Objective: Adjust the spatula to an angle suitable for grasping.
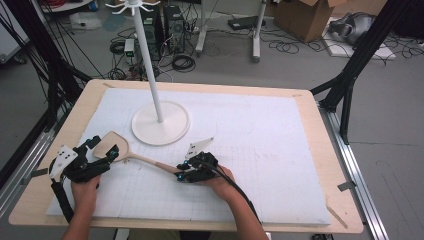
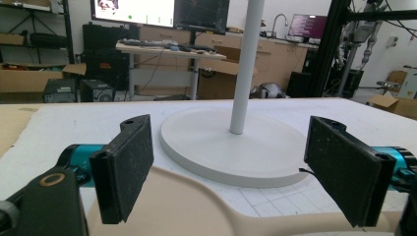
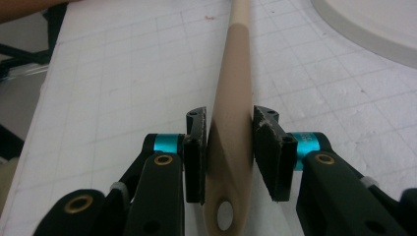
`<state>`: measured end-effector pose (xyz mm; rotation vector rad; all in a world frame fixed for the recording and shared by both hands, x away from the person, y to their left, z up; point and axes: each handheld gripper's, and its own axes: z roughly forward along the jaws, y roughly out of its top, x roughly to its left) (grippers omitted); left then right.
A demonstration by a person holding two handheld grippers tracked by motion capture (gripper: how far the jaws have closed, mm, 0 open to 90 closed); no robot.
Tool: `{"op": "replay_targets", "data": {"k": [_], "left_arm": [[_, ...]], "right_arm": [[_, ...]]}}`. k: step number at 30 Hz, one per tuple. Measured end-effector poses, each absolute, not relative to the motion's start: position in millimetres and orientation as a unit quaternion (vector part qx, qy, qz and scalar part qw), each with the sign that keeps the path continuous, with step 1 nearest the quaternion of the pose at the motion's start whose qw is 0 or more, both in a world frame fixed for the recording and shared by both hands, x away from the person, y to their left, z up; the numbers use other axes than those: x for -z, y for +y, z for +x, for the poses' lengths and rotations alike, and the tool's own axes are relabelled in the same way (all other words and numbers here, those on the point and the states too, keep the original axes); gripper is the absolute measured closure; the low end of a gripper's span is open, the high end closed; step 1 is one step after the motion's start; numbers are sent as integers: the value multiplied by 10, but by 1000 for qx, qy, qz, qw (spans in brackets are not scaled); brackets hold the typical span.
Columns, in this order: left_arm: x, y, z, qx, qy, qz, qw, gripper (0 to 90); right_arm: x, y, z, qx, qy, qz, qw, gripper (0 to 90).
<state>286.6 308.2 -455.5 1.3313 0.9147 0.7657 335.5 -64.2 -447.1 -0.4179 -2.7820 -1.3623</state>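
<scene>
A beige spatula (image 1: 145, 160) lies on the white gridded mat (image 1: 260, 145), its flat blade to the left and its handle running right. My left gripper (image 1: 103, 147) is open, its two jaws standing wide on either side of the blade (image 2: 187, 206) without touching it. My right gripper (image 1: 181, 171) is shut on the handle's end. In the right gripper view both pads press the handle (image 3: 231, 98) just above its hanging hole, and the right gripper (image 3: 228, 147) points along the shaft.
A white hook stand with a round base (image 1: 161, 123) and a tall pole rises just behind the spatula, close ahead of my left gripper (image 2: 231, 172). The base (image 2: 231, 147) sits a short way beyond the blade. The wooden table rim (image 1: 330, 150) frames the mat.
</scene>
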Motion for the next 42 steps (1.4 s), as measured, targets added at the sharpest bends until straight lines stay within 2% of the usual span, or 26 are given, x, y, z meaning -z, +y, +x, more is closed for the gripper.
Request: {"op": "replay_targets", "data": {"k": [13, 17, 23, 30, 42], "left_arm": [[4553, 3078, 2865, -334, 398, 583, 624, 192], [4553, 3080, 2864, -333, 398, 584, 624, 192], [4553, 3080, 2863, -334, 399, 583, 624, 192], [4554, 3081, 2866, -333, 399, 583, 625, 192], [4554, 3090, 2864, -333, 400, 583, 624, 193]], "right_arm": [[4475, -803, 3376, 433, -893, -123, 5, 673], [4465, -815, 3359, 447, -883, -146, 0, 501], [4389, -771, 3332, 485, -855, -181, -39, 388], [4341, -532, 3379, 476, -859, -178, -61, 370], [4334, -19, 3547, 449, -879, -155, -44, 383]]}}
